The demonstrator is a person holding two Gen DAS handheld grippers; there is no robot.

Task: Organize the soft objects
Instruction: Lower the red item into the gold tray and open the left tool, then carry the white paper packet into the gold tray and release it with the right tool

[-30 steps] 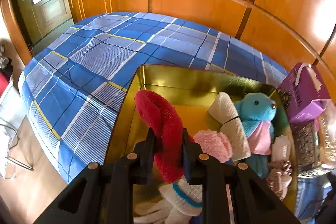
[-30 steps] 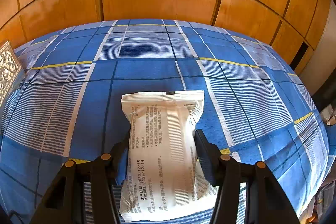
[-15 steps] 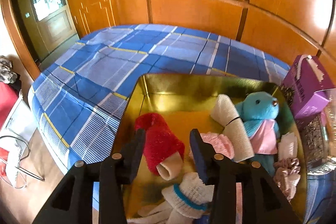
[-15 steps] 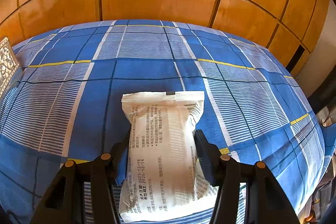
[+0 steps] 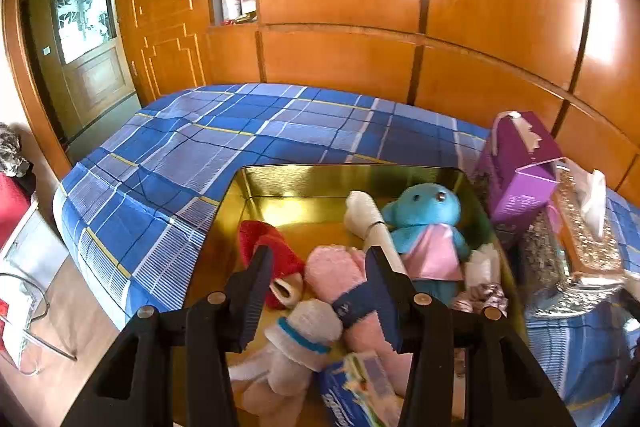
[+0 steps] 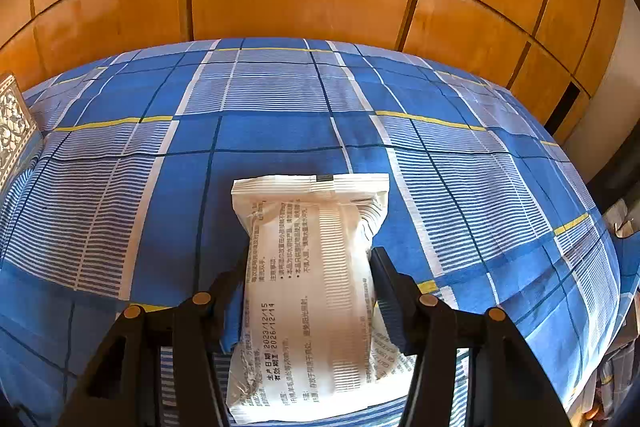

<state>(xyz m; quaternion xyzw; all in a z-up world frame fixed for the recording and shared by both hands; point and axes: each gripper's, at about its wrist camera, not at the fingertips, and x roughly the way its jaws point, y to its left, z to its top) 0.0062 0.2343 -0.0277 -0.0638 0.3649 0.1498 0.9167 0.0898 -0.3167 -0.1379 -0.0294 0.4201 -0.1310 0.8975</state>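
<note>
Wood-panelled walls enclose a bed (image 5: 224, 143) covered with a blue plaid sheet; a gold tin (image 5: 320, 183) sits on it, beside a purple box (image 5: 516, 163).

Left tongs (image 5: 316, 267): jaws have just been opening and now stand apart above the tin, gripping nothing. The red sock (image 5: 272, 247) lies on the tin floor just below them, free of the pads. Also in the tin: a pink sock (image 5: 332, 267), a blue plush toy (image 5: 424, 215), a white roll (image 5: 368, 219) and a white sock with a teal band (image 5: 304, 327).

Right tongs (image 6: 308, 259): clamped on a white wipes packet (image 6: 308, 259), which rests on the sheet, well apart from the tin.

Step in hand, as judged: release of the red sock into the tin is complete. The next move likely calls for clearing the left tongs from the tin, then lifting the packet and carrying it across. The packet is limp, so it may sag; set it into the open corner of the tin, not on the toy.
</note>
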